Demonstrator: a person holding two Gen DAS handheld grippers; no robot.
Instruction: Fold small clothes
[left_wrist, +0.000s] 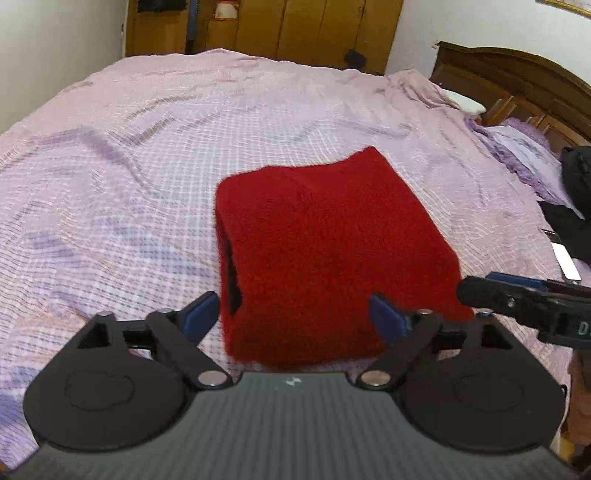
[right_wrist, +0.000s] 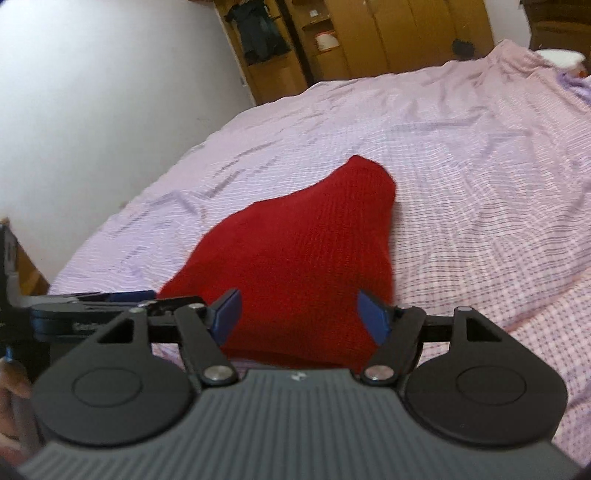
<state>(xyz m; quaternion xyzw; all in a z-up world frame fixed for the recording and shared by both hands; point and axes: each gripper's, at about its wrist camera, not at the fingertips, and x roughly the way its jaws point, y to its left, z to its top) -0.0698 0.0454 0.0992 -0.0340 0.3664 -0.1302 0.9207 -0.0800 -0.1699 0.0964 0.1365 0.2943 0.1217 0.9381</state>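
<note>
A red knitted garment (left_wrist: 325, 251) lies folded into a thick block on the pink checked bedspread (left_wrist: 147, 147). My left gripper (left_wrist: 293, 317) stands open at the garment's near left corner, its blue pads apart and pressing on nothing. In the right wrist view the same red garment (right_wrist: 295, 258) tapers away from me. My right gripper (right_wrist: 297, 315) is open over its near edge, pads clear of the knit. The right gripper (left_wrist: 524, 299) shows at the right edge of the left wrist view, and the left gripper (right_wrist: 99, 302) shows at the left of the right wrist view.
A wooden headboard (left_wrist: 517, 85) and a purple pillow (left_wrist: 517, 147) lie at the right. Dark items and a phone (left_wrist: 567, 264) sit at the bed's right edge. Wooden wardrobes (left_wrist: 295, 26) stand behind the bed, a white wall (right_wrist: 110, 92) to the left.
</note>
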